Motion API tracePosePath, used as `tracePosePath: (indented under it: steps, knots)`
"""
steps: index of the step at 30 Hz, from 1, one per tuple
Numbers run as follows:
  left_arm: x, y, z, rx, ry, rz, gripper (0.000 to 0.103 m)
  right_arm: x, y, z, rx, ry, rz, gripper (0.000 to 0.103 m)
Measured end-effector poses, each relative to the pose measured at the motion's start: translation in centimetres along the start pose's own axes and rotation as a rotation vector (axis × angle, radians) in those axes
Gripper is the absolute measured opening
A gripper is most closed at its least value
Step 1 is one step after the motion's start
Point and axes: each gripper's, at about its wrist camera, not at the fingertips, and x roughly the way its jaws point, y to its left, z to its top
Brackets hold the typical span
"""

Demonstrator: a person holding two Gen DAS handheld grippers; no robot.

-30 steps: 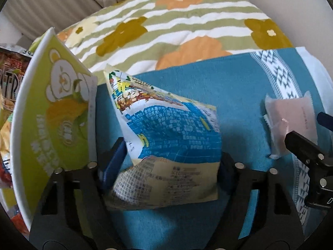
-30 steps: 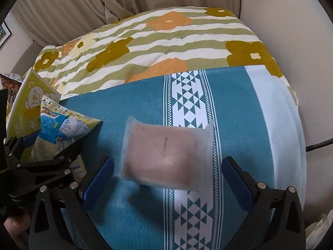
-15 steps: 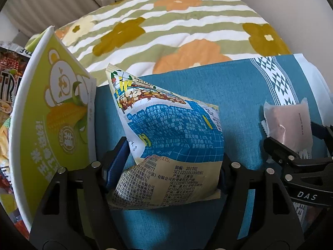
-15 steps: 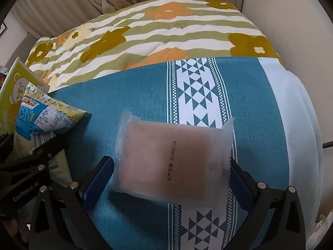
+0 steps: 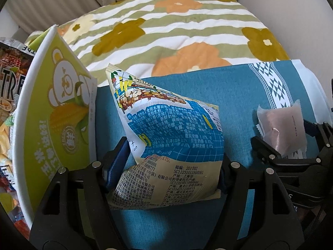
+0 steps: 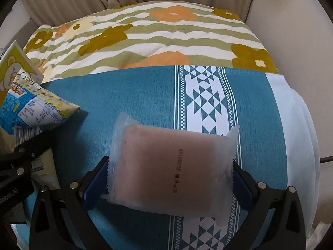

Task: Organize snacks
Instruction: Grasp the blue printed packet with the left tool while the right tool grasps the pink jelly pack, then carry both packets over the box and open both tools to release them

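Note:
My left gripper [image 5: 168, 166] is shut on a blue and cream snack bag [image 5: 172, 137], its pads pressing both sides, low over the teal cloth [image 5: 239, 95]. That bag also shows in the right wrist view [image 6: 33, 112]. My right gripper [image 6: 169, 179] has its pads against both ends of a frosted pink snack packet [image 6: 170, 166] lying on the cloth. The packet [image 5: 281, 129] and right gripper [image 5: 291, 154] show at the right of the left wrist view.
A green and white box with a bear and corn print [image 5: 52, 112] stands just left of the blue bag. More snack bags [image 5: 8, 83] lie beyond it. A floral striped quilt [image 6: 145, 37] covers the far bed. A wall [image 6: 295, 31] is at the right.
My right gripper moved forward around the pink packet and closed until its pads touch both ends. My left gripper kept its hold on the blue bag, which shifted slightly.

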Motion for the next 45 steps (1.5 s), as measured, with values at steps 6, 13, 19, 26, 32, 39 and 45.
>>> tracePosePath:
  steps: [6,13,19,26,32,39,45]
  knots:
    - [-1.1,-0.2,-0.1,-0.004,-0.021,-0.016,0.067,-1.1,-0.3,-0.3,0.005,-0.038,0.021,0.077]
    - [-3.7,-0.9,-0.7,0.006,-0.066,-0.038,0.067,-2.9,-0.5,-1.0,0.037,-0.066,0.056,0.072]
    - [-8.4,-1.1,-1.9,-0.006,-0.134,-0.072,0.067,-7.3,-1.3,-2.5,0.055,-0.129,0.059,0.071]
    - [-16.9,1.6,-4.5,-0.082,-0.24,-0.104,0.067,-15.2,-0.4,-3.8,-0.007,-0.245,0.114,0.071]
    - [-22.6,6.4,-7.0,-0.158,-0.297,-0.046,0.067,-20.9,2.4,-3.9,-0.085,-0.332,0.224,0.071]
    - [-25.2,13.4,-9.6,-0.208,-0.314,0.033,0.067,-24.2,8.0,-3.7,-0.137,-0.387,0.314,0.071]
    - [-23.6,19.3,-10.3,-0.225,-0.29,-0.012,0.067,-25.6,13.6,-3.2,-0.152,-0.411,0.32,0.071]
